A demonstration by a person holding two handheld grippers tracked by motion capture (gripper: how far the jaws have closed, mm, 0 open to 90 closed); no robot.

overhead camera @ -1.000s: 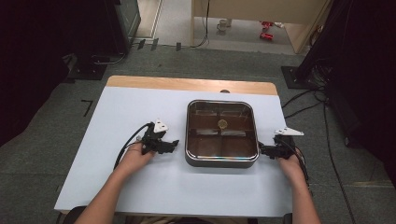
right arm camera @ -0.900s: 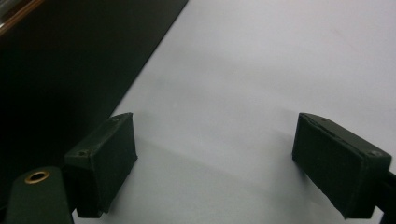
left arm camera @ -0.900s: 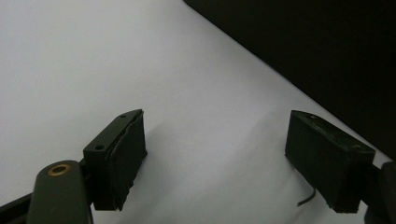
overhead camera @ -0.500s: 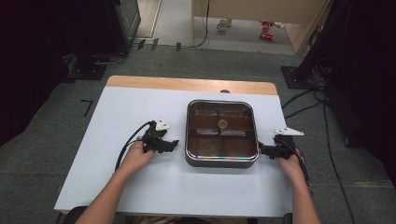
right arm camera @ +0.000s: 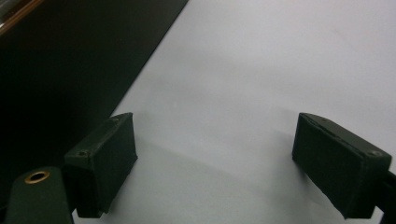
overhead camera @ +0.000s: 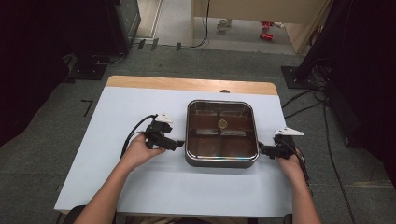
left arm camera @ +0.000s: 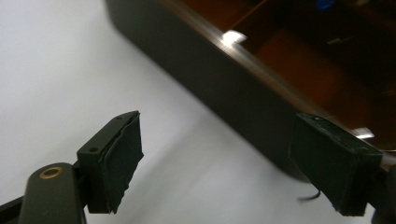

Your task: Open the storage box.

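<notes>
A square dark pan point(overhead camera: 222, 162) with a glass lid and a small round knob point(overhead camera: 222, 123) stands on the white table point(overhead camera: 140, 186), right of the middle. My left gripper point(overhead camera: 177, 144) is just off the pan's left side and points at it. Its jaws have just been opening and hold nothing. In the left gripper view the gripper point(left arm camera: 224, 163) is open, with the pan's wall point(left arm camera: 224, 79) right ahead. My right gripper point(overhead camera: 262, 150) is at the pan's right side, open and empty. The right gripper view shows it point(right arm camera: 219, 163) over bare table, the pan's wall point(right arm camera: 70, 60) at its left.
A wooden strip point(overhead camera: 187, 85) runs along the table's far edge. Dark equipment stands on the floor at far left point(overhead camera: 93, 37) and at right point(overhead camera: 355, 56), with cables point(overhead camera: 303, 100) on the floor beside the table.
My left gripper has lifted a little beside the pan. The right gripper and the pan have stayed where they were.
</notes>
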